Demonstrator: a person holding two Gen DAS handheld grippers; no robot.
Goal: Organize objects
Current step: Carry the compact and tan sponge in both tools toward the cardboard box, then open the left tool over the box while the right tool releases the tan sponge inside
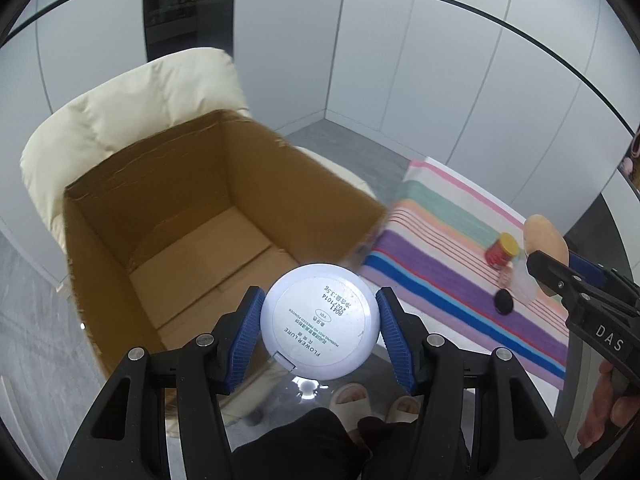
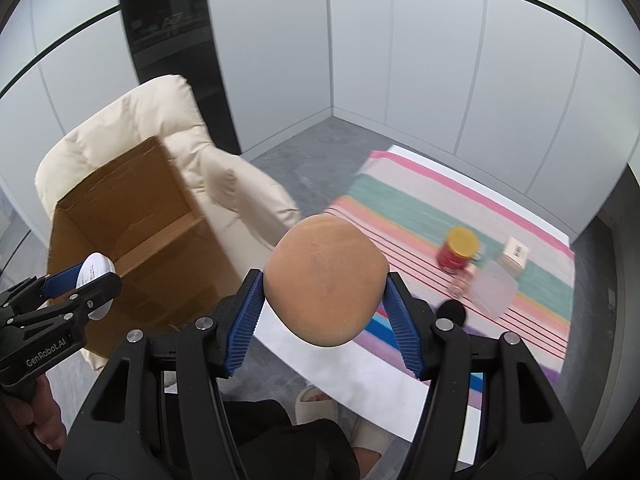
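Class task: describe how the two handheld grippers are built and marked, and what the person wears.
Both are black plastic with silver rivets and blue ribbed pads on the jaws. The left gripper carries white "GenRobot.AI" lettering, seen from the right wrist view; the right gripper shows "DAS" in the left wrist view. The person wears dark trousers and pale open-toed slippers.

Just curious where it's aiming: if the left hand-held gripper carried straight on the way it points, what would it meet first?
Probably the open cardboard box on the cream armchair. The left hand-held gripper, holding a white powder compact, points toward the box's near rim or floor; depth is hard to judge.
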